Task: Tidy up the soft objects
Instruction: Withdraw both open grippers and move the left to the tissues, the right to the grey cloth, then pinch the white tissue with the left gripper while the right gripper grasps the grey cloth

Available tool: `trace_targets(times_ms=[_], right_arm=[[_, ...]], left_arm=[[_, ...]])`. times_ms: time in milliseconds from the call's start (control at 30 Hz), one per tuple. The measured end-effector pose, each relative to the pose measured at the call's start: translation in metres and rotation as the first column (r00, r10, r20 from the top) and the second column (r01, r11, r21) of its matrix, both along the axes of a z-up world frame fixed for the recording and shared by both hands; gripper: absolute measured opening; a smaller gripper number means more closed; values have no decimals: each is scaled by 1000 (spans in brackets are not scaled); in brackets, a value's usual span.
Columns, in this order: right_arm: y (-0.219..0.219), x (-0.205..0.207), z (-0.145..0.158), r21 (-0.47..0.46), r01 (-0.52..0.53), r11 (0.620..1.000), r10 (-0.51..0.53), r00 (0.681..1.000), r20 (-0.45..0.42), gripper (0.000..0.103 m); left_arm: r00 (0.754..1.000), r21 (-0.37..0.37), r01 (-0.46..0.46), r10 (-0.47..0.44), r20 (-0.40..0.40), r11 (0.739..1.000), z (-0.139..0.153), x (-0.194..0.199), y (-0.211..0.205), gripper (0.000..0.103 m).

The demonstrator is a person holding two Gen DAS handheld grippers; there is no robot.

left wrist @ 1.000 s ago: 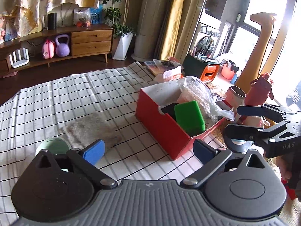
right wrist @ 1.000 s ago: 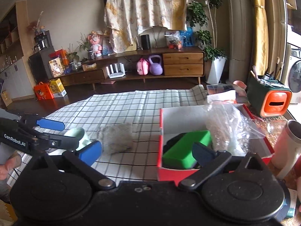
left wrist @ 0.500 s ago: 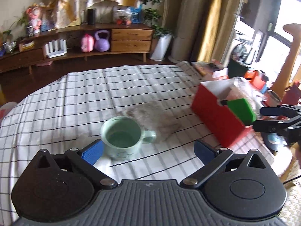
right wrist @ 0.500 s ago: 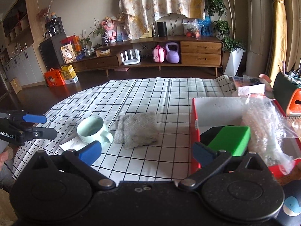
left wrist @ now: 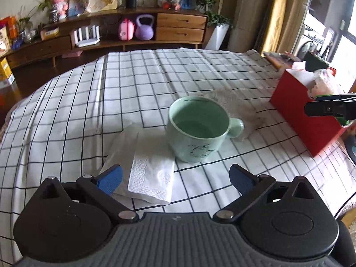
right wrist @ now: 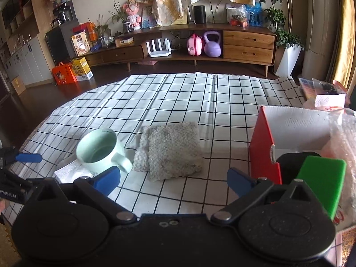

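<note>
A: What is shown at the grippers?

B: The left gripper is seen with its blue pads spread wide apart and nothing held; it is poised low over a folded white paper napkin, whose corner is pinned under a mint-green mug. The right gripper is likewise spread and empty, and is aimed at a folded grey fluffy cloth lying on the checked tablecloth, just beside the mug.

A: How much of the sorting can be judged done?

B: Part of it, it seems. A red box is placed at the right edge of the table, and a green sponge, a dark item beside it and a crinkled clear plastic bag are already packed inside. The cloth and the napkin are left outside, well apart from the box, so two soft things appear to be outstanding.

A: What cannot be made out?

B: The dark item in the box is mostly hidden and cannot be identified. The box's right side is cut off by the frame. The bag's contents are blurred. How much of the napkin is trapped under the mug cannot be told.
</note>
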State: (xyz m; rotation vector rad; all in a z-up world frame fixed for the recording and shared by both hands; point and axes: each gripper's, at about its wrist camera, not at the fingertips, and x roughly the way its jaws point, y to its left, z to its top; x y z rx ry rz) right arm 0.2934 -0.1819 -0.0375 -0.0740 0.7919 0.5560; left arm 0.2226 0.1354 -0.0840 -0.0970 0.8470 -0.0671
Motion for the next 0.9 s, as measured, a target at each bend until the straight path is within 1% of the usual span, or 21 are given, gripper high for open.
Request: trace_targets(times_ms=[100,200,233,300,400,533,667,800,900], right_arm=[[9,17,-10,-2,6,1000,-6,1000,-23,101],[15,34,-25,-15,17,1000,-18,998,-56,101],[17,39,-30,-23,18,1000,-20,997,-73,98],[20,50,-42,-41,22,999,-26,994,-103,96],[27,63,-52,-68,29,997,-36,994,-102,95],[38,79,-62,-66,30,997,-38,992,-118,94],[52,89,-73,-81,16,997,-26,992,-124,94],[62,99,-82,-76,8,997,-18,991,-133,94],[69,102,-88,-100,-4,995,-10,991,-137,94]], left_arm=[[1000,-23,-18,17,-25,1000,-14,8,10,103],[998,-16,-32,32,-46,999,-28,15,16,103],[998,-9,-33,32,-50,999,-32,15,16,103],[997,10,-40,40,-60,999,-40,19,16,102],[997,9,-59,59,-47,998,-44,22,17,102],[996,42,-69,71,-51,997,-51,28,14,102],[996,56,-75,78,-42,996,-57,31,12,102],[994,47,-103,105,-39,994,-61,33,14,98],[992,53,-120,122,-41,991,-65,34,16,90]])
